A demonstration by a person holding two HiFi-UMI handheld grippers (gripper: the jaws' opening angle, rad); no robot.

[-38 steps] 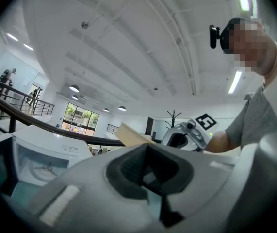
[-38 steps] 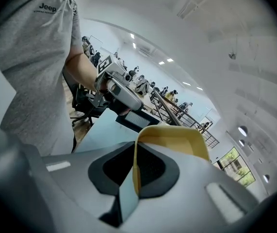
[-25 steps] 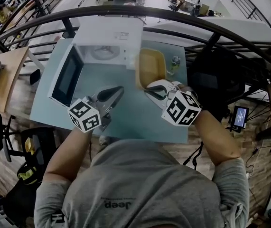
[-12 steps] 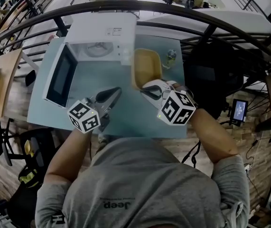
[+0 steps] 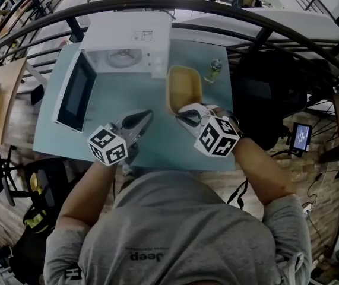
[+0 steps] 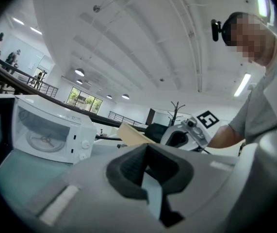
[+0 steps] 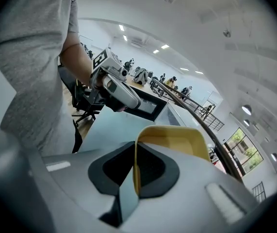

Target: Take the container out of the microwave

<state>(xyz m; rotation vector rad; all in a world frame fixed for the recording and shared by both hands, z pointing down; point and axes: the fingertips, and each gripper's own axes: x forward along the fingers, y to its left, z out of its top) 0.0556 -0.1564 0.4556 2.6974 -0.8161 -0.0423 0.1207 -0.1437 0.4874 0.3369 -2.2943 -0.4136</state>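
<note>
The white microwave (image 5: 130,40) stands at the table's far side with its door (image 5: 74,94) swung open to the left; only the turntable shows inside. A yellow container (image 5: 184,85) is outside it, over the table just right of the microwave. My right gripper (image 5: 184,113) is shut on its near rim, and the thin yellow wall (image 7: 177,140) runs between the pads (image 7: 150,166). My left gripper (image 5: 141,119) hovers beside it over the table, shut with nothing held. In the left gripper view the microwave (image 6: 46,135) sits ahead on the left.
A small bottle (image 5: 214,70) stands right of the container near the far edge. The pale blue table (image 5: 157,147) ends close to my body. A curved black railing (image 5: 216,16) runs behind the microwave, and chairs and desks stand below to the left.
Both grippers have sunk slightly toward the table. The yellow container stays in the right gripper's hold and has come down with it.
</note>
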